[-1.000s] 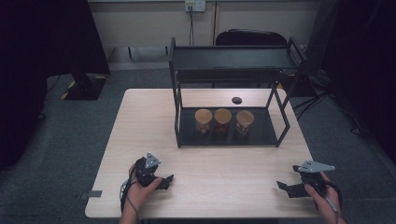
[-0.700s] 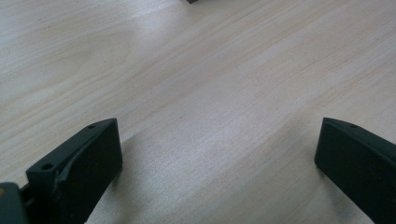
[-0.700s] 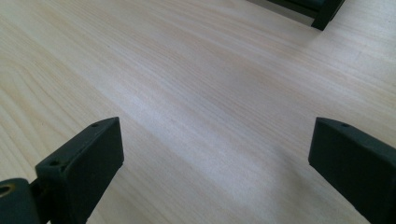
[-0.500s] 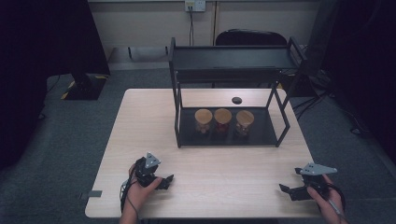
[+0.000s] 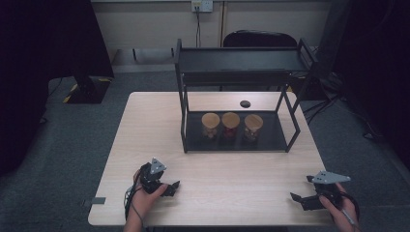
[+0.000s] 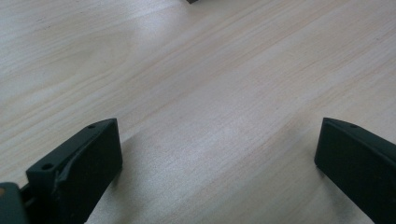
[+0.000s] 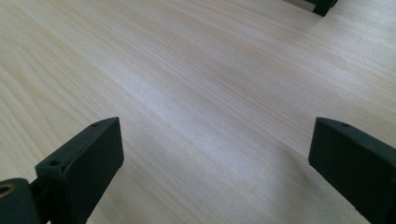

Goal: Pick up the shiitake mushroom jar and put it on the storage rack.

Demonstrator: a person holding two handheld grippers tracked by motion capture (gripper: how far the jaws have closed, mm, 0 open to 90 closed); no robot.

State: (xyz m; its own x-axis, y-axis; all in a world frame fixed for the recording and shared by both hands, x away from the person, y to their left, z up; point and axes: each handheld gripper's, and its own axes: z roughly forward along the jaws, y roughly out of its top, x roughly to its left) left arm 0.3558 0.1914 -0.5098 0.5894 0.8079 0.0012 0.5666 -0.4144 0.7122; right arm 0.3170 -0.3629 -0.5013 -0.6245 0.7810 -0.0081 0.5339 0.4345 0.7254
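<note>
Both tools sit low over the near edge of the bench [image 5: 217, 159], well apart from the black two-tier rack [image 5: 239, 63] that I use as my landmark. From my seat I see the left tool [image 5: 170, 186] off the rack's near-left corner, held in a hand [image 5: 142, 200] that comes in at the bench's near edge; its jaws are spread wide with nothing between them, and in the left gripper view they frame bare pale wood [image 6: 210, 116]. I see the right tool [image 5: 302, 199] off the rack's near-right corner, close to the bench's near-right edge, held by the other hand [image 5: 341, 212]; its jaws too stand wide apart and hold nothing, with plain wood grain between them in the right gripper view. On the rack's lower tray [image 5: 270, 140] three jars with wooden lids stand upright in a row: the left jar [image 5: 211, 124], the middle jar [image 5: 230, 124] with reddish contents, and the right jar [image 5: 253, 125], each just beside the next. Behind the rack, on the bench's far side, lies a small dark round object [image 5: 245, 103]. A black chair [image 5: 261, 38] stands beyond the rack.
</note>
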